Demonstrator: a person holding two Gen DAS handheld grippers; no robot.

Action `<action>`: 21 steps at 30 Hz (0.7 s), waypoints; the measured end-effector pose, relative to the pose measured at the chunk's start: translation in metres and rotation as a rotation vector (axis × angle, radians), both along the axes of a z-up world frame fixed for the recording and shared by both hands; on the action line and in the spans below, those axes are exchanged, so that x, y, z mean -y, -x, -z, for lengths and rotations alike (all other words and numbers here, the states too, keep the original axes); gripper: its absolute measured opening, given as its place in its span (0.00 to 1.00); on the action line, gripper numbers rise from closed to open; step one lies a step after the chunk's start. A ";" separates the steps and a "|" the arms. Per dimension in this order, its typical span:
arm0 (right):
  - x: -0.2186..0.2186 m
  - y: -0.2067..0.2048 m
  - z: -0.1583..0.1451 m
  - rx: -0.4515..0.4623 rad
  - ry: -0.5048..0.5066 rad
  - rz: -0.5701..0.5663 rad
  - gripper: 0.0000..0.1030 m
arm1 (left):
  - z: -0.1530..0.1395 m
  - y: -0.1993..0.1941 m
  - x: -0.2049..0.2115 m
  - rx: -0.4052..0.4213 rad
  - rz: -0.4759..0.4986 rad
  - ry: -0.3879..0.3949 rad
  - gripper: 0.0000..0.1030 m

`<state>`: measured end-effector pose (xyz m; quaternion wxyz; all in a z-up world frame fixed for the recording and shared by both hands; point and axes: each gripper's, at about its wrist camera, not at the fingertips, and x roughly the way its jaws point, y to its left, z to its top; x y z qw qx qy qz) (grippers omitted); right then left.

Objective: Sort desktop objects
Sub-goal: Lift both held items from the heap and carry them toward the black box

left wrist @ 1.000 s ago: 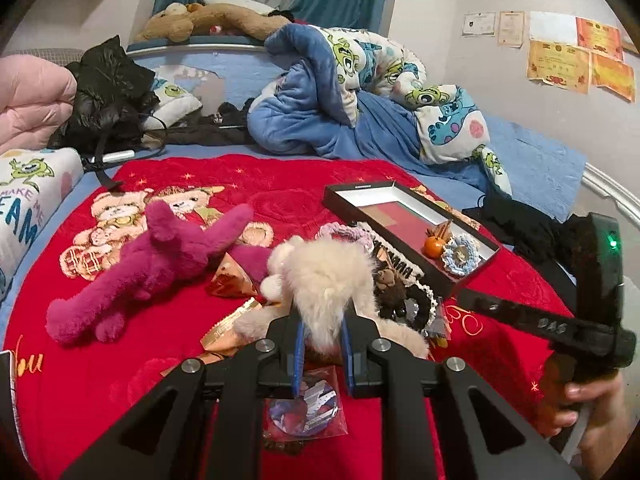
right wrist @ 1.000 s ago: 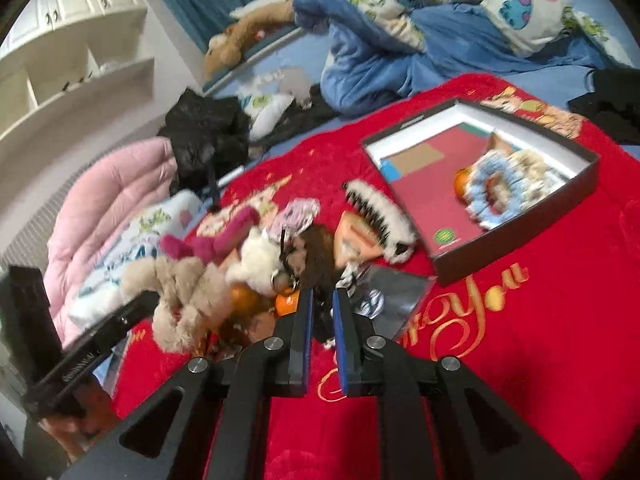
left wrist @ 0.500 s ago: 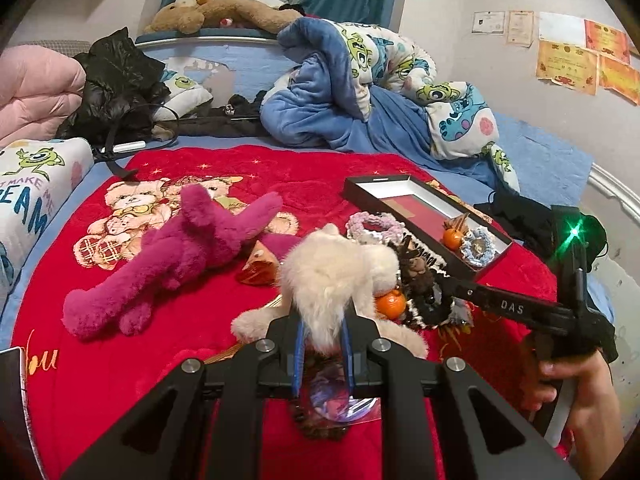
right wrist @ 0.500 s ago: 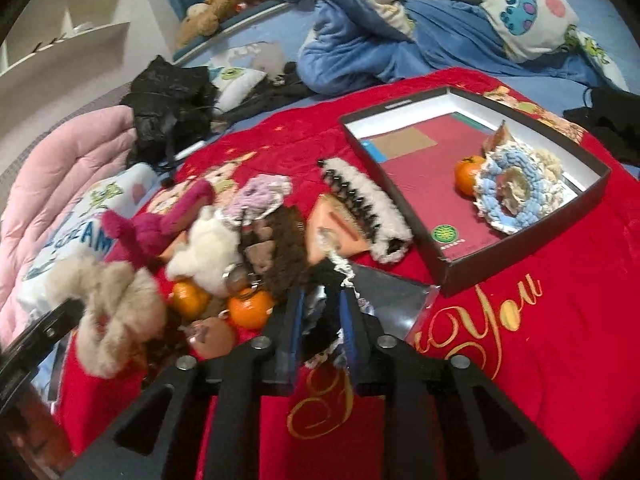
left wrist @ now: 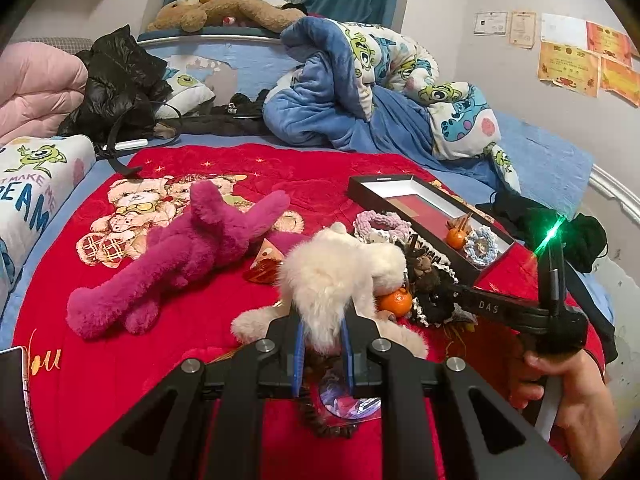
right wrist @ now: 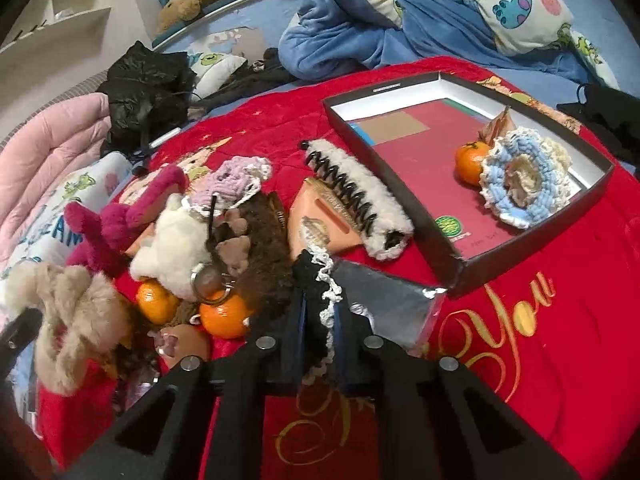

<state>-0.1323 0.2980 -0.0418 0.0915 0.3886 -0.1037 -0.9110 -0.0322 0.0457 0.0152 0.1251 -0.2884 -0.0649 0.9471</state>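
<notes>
Nearest the lens in the right wrist view, the right claw [right wrist: 320,332] is seen clamped on a black scrunchie with white lace trim [right wrist: 316,280]; half a second earlier its jaws stood apart around that trim, so the grasp has only just been made. The item is judged ready to be lifted toward the black box [right wrist: 520,236] at two o'clock, where an orange [right wrist: 468,160] and a blue crocheted scrunchie [right wrist: 516,176] already lie. At nine o'clock, two more oranges [right wrist: 224,316] and a fluffy hair clip [right wrist: 360,200] are left unsorted on the red blanket [right wrist: 540,340]. In the left wrist view, the left claw [left wrist: 322,344] is held nearly closed on a cream plush toy [left wrist: 332,276], as before. Beyond it, at ten o'clock, a magenta plush [left wrist: 180,252] lies untouched.
</notes>
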 end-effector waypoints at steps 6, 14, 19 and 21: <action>-0.009 -0.007 -0.012 -0.035 0.069 0.012 0.09 | -0.002 -0.002 -0.001 -0.004 0.001 -0.011 0.15; -0.036 -0.028 -0.038 -0.120 0.146 0.023 0.09 | -0.008 -0.005 -0.016 -0.018 0.014 -0.020 0.15; -0.057 -0.037 -0.045 -0.137 0.165 0.047 0.09 | -0.010 -0.007 -0.035 -0.022 0.039 -0.018 0.15; -0.066 -0.042 -0.047 -0.147 0.178 0.059 0.09 | -0.010 -0.007 -0.043 -0.021 0.052 -0.018 0.15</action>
